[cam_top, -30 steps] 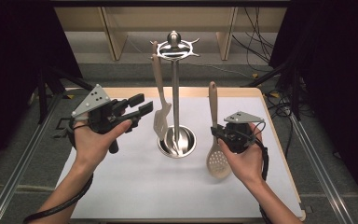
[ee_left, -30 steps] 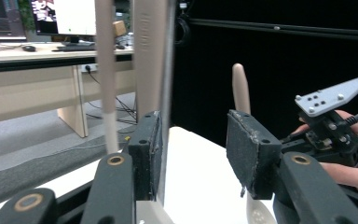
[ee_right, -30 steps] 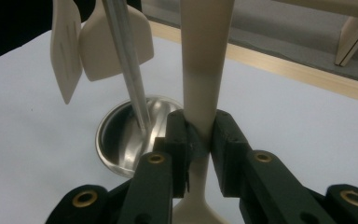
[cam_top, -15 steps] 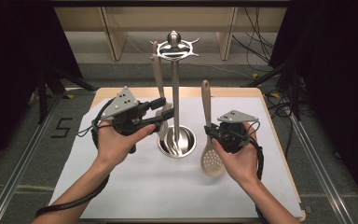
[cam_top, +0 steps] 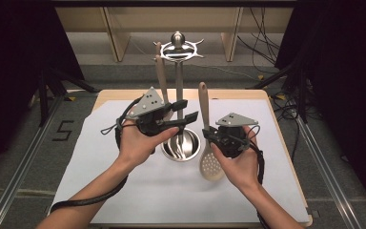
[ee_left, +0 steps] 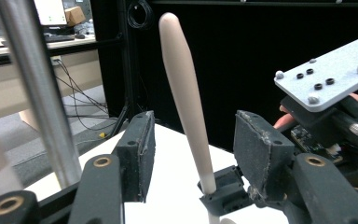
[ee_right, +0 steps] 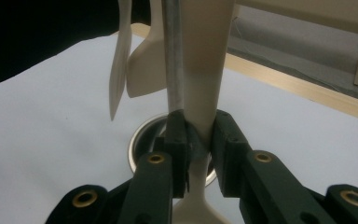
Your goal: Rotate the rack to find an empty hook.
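Note:
My right gripper (cam_top: 208,139) is shut on the neck of a beige slotted spoon (cam_top: 211,164), just above its bowl. The spoon stands upright with its handle (cam_top: 203,102) pointing up, right of the metal utensil stand (cam_top: 177,47). In the right gripper view the pads (ee_right: 226,135) pinch the spoon (ee_right: 205,84). My left gripper (cam_top: 185,110) reaches in from the left beside the stand's pole, and its jaws have just been opening. In the left gripper view the spoon's handle (ee_left: 184,102) rises in the gap of my left gripper (ee_left: 193,140), and neither pad touches it.
Two beige utensils (cam_top: 161,76) hang from the stand's hooks left of the pole (ee_left: 37,93). The stand's round steel base (cam_top: 167,151) sits mid-table on a white sheet (cam_top: 124,191). The table's wooden edge (cam_top: 286,157) runs along the right.
My left gripper has moved right, from the table's left side to the stand and the spoon's handle, with its jaws wider. The right gripper and spoon have shifted slightly left.

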Available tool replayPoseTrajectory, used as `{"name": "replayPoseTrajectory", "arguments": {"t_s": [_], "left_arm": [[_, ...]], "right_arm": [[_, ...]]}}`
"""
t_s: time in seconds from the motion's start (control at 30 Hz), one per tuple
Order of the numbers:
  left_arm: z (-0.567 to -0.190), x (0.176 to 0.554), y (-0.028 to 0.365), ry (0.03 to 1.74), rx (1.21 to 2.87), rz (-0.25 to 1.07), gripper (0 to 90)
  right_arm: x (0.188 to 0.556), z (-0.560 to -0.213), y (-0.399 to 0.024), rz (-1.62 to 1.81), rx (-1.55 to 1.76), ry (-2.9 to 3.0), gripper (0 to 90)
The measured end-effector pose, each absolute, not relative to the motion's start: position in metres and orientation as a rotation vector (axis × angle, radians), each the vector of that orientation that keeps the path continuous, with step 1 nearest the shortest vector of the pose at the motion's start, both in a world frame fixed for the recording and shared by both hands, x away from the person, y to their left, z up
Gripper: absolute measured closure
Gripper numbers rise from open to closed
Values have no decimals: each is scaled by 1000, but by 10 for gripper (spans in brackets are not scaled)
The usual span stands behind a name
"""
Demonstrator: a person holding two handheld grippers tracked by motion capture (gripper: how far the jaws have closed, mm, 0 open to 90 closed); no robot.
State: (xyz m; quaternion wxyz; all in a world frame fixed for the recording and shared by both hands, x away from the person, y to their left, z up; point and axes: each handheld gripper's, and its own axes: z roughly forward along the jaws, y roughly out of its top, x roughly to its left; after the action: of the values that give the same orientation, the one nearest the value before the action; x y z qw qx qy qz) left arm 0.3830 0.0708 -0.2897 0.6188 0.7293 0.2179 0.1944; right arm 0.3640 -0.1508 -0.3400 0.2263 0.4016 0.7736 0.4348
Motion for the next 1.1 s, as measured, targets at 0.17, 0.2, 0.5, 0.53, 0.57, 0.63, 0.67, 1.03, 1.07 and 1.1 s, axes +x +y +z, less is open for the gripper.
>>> {"name": "replayPoseTrajectory", "arguments": {"t_s": [0.17,0.2,0.5,0.53,0.57,0.63,0.67,1.03,1.07,1.1], "left_arm": [[-290,385,62,491,1682,436,467],[-291,385,60,497,1680,433,466],[-294,391,54,525,1666,404,516],[-294,392,53,527,1664,400,528],[-294,393,53,521,1667,399,543],[-295,395,53,528,1665,390,582],[-294,396,53,517,1667,394,599],[-293,399,59,532,1626,293,735],[-292,399,60,519,1627,286,736],[-291,399,61,521,1627,276,737]], "right_arm": [[364,-340,-147,1217,1075,2134,785],[363,-339,-147,1207,1081,2140,785],[359,-339,-142,1211,1080,2146,785],[361,-340,-142,1215,1051,2127,785],[361,-340,-142,1214,1050,2130,785],[359,-339,-142,1211,1059,2152,785],[359,-339,-143,1203,1048,2150,785],[359,-341,-141,1272,1020,2139,781],[359,-341,-141,1288,1022,2146,780],[358,-342,-141,1307,1029,2140,777]]}}
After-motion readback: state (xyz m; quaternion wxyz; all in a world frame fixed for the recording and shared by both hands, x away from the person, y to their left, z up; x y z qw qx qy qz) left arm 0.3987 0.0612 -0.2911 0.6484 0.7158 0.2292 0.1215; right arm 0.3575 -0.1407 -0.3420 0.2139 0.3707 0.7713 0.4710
